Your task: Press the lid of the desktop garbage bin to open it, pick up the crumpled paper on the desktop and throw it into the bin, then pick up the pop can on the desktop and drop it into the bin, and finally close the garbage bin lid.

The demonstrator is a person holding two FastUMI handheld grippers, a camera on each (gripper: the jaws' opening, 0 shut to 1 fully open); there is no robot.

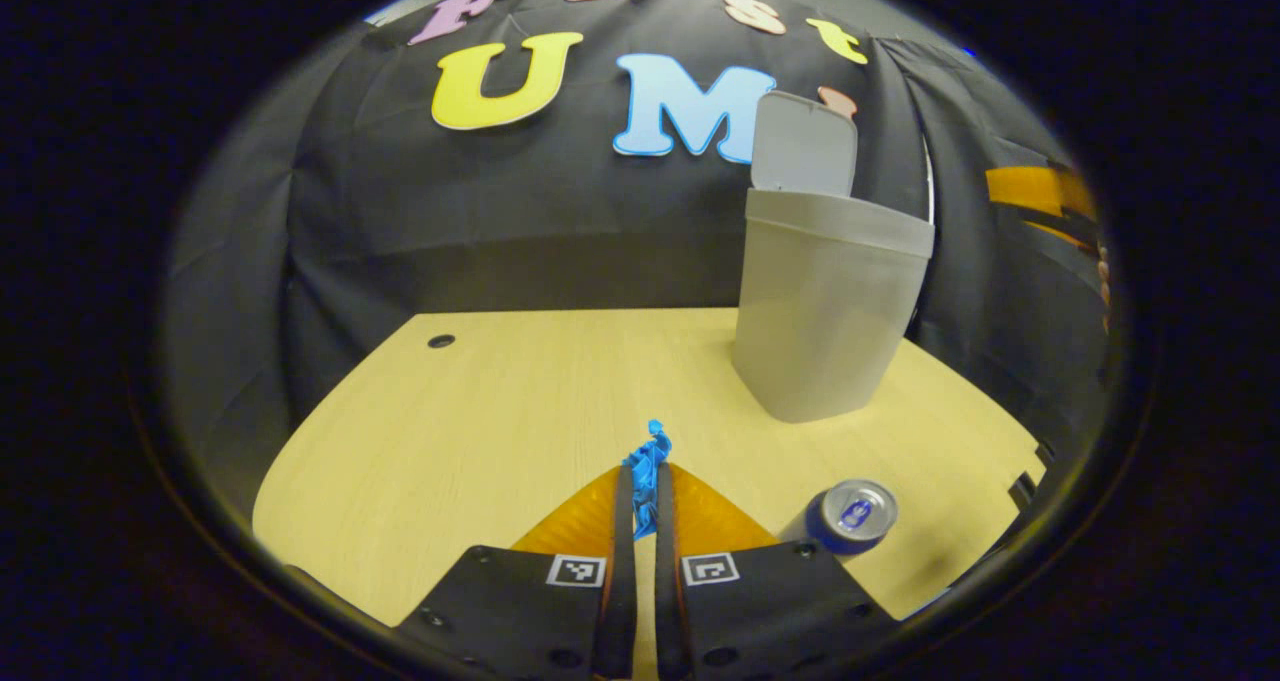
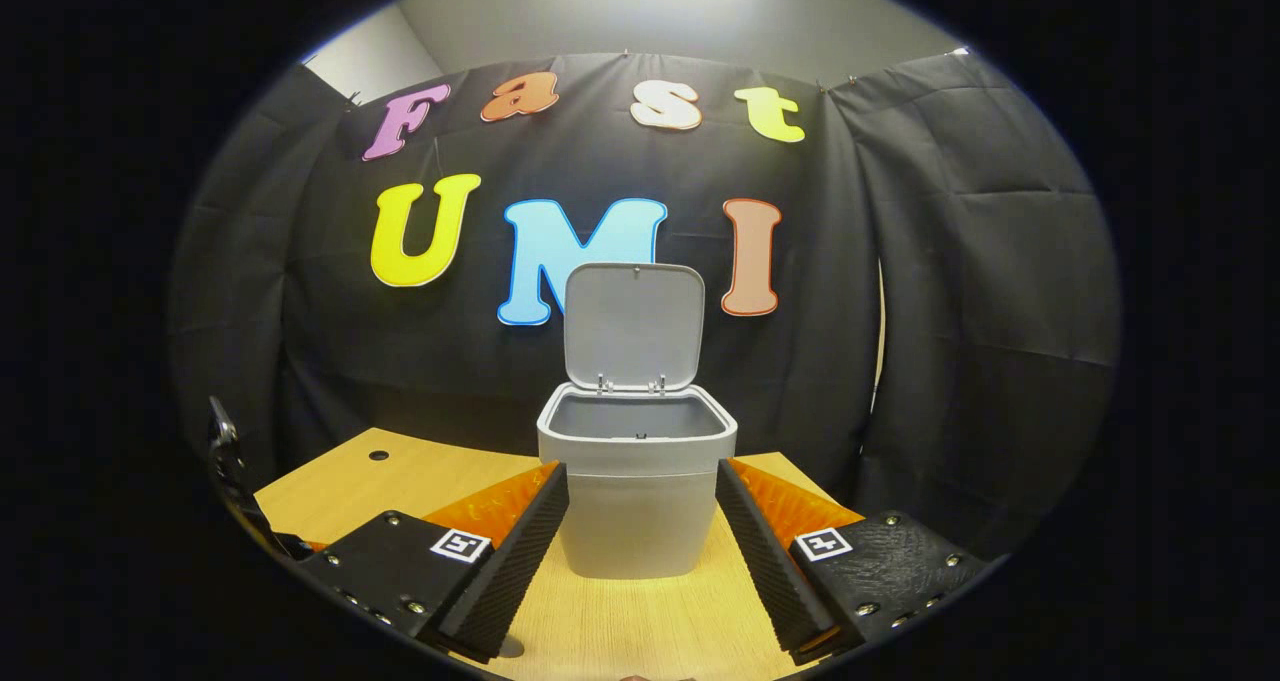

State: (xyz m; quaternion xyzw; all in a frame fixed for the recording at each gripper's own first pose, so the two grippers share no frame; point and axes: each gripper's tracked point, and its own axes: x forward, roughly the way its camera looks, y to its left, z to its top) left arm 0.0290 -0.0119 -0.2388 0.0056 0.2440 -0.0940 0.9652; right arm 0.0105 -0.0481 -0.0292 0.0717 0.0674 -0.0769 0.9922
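Inside a booth hung with black cloth, a pale wooden desk (image 1: 480, 431) is carrying the scene. The grey bin (image 1: 825, 311) is standing upright toward the desk's far right in the left gripper view, its lid (image 1: 805, 146) tipped up and back, leaving the mouth open.

The left gripper (image 1: 645, 486) is holding the blue crumpled paper (image 1: 648, 471), its jaws nearly closed with the paper pinched between them and a tuft poking out past the tips. From these jaws the bin is lying ahead and to the right, its rim sitting higher than the paper, so the carry looks to call for a lift as well as a swing rightward before any release. The paper has not yet reached the bin.

The can (image 1: 850, 514) is standing upright on the desk, near and just right of the left gripper, well apart from the bin, its top facing up.

In the right gripper view, the right gripper (image 2: 640, 521) is hanging with jaws spread wide and empty, facing the bin (image 2: 637, 491) squarely, the open mouth and raised lid (image 2: 633, 326) centred between its fingers. Judged by that framing, the bin is directly ahead of the right hand, while the left is the one bearing the load.
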